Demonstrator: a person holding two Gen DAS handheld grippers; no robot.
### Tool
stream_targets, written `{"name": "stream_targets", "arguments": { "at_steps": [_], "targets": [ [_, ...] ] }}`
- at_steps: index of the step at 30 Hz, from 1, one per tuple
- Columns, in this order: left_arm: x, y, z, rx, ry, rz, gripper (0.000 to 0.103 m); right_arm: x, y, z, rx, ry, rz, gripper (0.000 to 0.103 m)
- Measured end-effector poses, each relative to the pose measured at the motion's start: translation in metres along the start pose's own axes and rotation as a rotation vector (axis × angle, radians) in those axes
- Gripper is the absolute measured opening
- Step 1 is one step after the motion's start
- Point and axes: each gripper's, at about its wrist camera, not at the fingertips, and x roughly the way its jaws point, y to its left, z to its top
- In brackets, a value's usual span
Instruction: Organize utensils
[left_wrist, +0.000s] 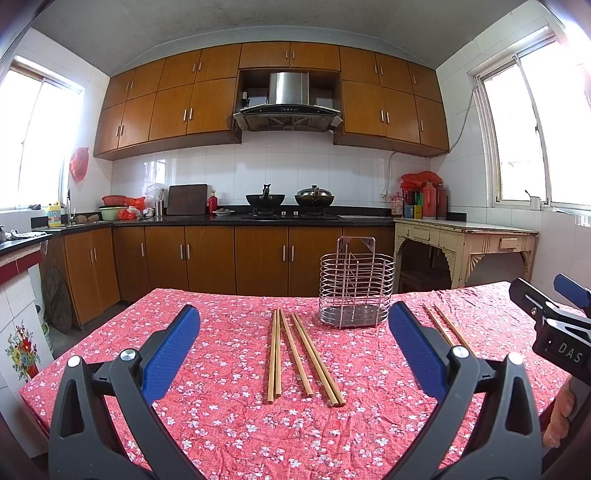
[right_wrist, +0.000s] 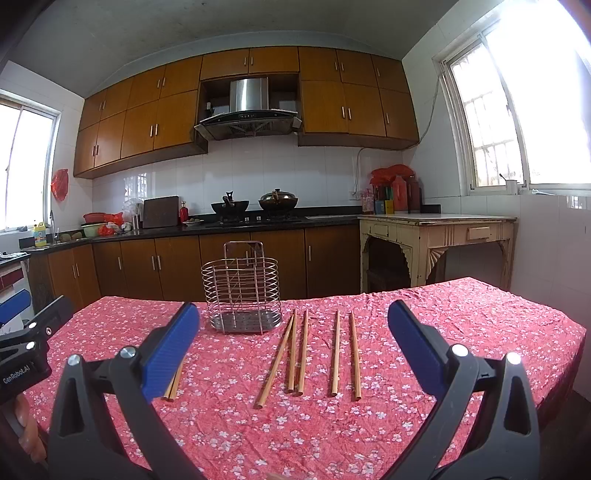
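Observation:
Several wooden chopsticks (left_wrist: 295, 354) lie on the red floral tablecloth (left_wrist: 240, 424) ahead of my left gripper (left_wrist: 294, 321), which is open and empty above the cloth. A wire utensil holder (left_wrist: 356, 286) stands upright behind them to the right. In the right wrist view the holder (right_wrist: 241, 290) stands at centre left, and several chopsticks (right_wrist: 303, 354) lie to its right, ahead of my open, empty right gripper (right_wrist: 293, 321). Two more chopstick ends (right_wrist: 173, 387) show behind its left finger (right_wrist: 173, 350). Each gripper shows at the edge of the other's view.
The table's far edge faces brown kitchen cabinets (left_wrist: 207, 254) with woks on a stove (left_wrist: 288, 201). A cream side table (left_wrist: 465, 240) stands at the right under a window. The tablecloth (right_wrist: 480, 314) drops off at the right edge.

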Motion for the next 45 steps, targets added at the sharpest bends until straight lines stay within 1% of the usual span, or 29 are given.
{"name": "stream_targets", "arguments": {
  "at_steps": [8,12,13,16,18,19,20,21,22,23,25,26,27,28,29,30,31,32,33,34,35,36,37,38,40,41,42,44,45],
  "targets": [
    [0.007,0.004,-0.003,-0.013,0.018,0.007,0.101,0.006,-0.003,-0.005,0.008,0.016,-0.006,0.099],
    [0.019,0.008,-0.006,-0.031,0.067,0.027,0.101,0.016,-0.008,-0.007,0.019,0.054,-0.029,0.099],
    [0.025,0.011,-0.007,-0.04,0.096,0.044,0.101,0.02,-0.01,-0.009,0.028,0.072,-0.038,0.099],
    [0.048,0.024,-0.012,-0.066,0.208,0.098,0.101,0.043,-0.028,-0.013,0.078,0.17,-0.061,0.099],
    [0.062,0.034,-0.016,-0.096,0.28,0.115,0.101,0.066,-0.043,-0.017,0.109,0.274,-0.09,0.099],
    [0.072,0.041,-0.019,-0.12,0.329,0.119,0.101,0.076,-0.051,-0.02,0.124,0.315,-0.098,0.099],
    [0.079,0.048,-0.022,-0.141,0.369,0.12,0.101,0.088,-0.058,-0.025,0.137,0.376,-0.116,0.099],
    [0.085,0.054,-0.024,-0.158,0.4,0.12,0.101,0.101,-0.064,-0.03,0.143,0.436,-0.127,0.094],
    [0.092,0.061,-0.027,-0.178,0.431,0.115,0.101,0.11,-0.068,-0.035,0.148,0.477,-0.13,0.084],
    [0.097,0.068,-0.03,-0.199,0.456,0.101,0.101,0.121,-0.073,-0.041,0.162,0.534,-0.128,0.079],
    [0.105,0.074,-0.032,-0.215,0.49,0.099,0.101,0.138,-0.08,-0.051,0.203,0.614,-0.099,0.061],
    [0.112,0.074,-0.032,-0.2,0.515,0.099,0.101,0.146,-0.082,-0.057,0.221,0.655,-0.091,0.058],
    [0.116,0.074,-0.033,-0.184,0.531,0.105,0.101,0.151,-0.083,-0.059,0.222,0.674,-0.098,0.054],
    [0.119,0.074,-0.032,-0.174,0.541,0.107,0.1,0.158,-0.081,-0.062,0.213,0.69,-0.111,0.051],
    [0.123,0.074,-0.033,-0.162,0.552,0.104,0.1,0.162,-0.08,-0.064,0.204,0.701,-0.117,0.05],
    [0.126,0.074,-0.033,-0.154,0.56,0.101,0.098,0.168,-0.078,-0.066,0.19,0.717,-0.125,0.046],
    [0.132,0.073,-0.034,-0.137,0.578,0.088,0.092,0.173,-0.078,-0.066,0.185,0.731,-0.126,0.042],
    [0.137,0.071,-0.035,-0.122,0.6,0.079,0.086,0.178,-0.077,-0.068,0.182,0.745,-0.127,0.039],
    [0.144,0.069,-0.037,-0.105,0.627,0.077,0.083,0.183,-0.078,-0.071,0.181,0.762,-0.13,0.033],
    [0.15,0.07,-0.04,-0.097,0.643,0.073,0.076,0.185,-0.077,-0.073,0.174,0.762,-0.142,0.029],
    [0.156,0.068,-0.044,-0.086,0.674,0.063,0.071,0.187,-0.077,-0.073,0.163,0.762,-0.154,0.026],
    [0.161,0.066,-0.047,-0.077,0.702,0.051,0.07,0.19,-0.076,-0.074,0.155,0.759,-0.162,0.022],
    [0.164,0.066,-0.05,-0.075,0.712,0.043,0.065,0.19,-0.079,-0.073,0.159,0.76,-0.165,0.017],
    [0.166,0.064,-0.053,-0.075,0.726,0.027,0.061,0.191,-0.081,-0.073,0.164,0.757,-0.166,0.016],
    [0.169,0.059,-0.056,-0.072,0.739,0.004,0.058,0.191,-0.084,-0.073,0.168,0.757,-0.171,0.009],
    [0.169,0.057,-0.057,-0.066,0.741,0.001,0.053,0.192,-0.085,-0.073,0.174,0.757,-0.169,0.009],
    [0.17,0.056,-0.058,-0.063,0.746,-0.003,0.052,0.192,-0.087,-0.073,0.179,0.757,-0.166,0.009],
    [0.171,0.054,-0.061,-0.065,0.76,-0.012,0.043,0.194,-0.087,-0.073,0.175,0.757,-0.166,0.009],
    [0.172,0.054,-0.062,-0.063,0.764,-0.017,0.042,0.194,-0.086,-0.073,0.171,0.756,-0.168,0.009]
  ]
}}
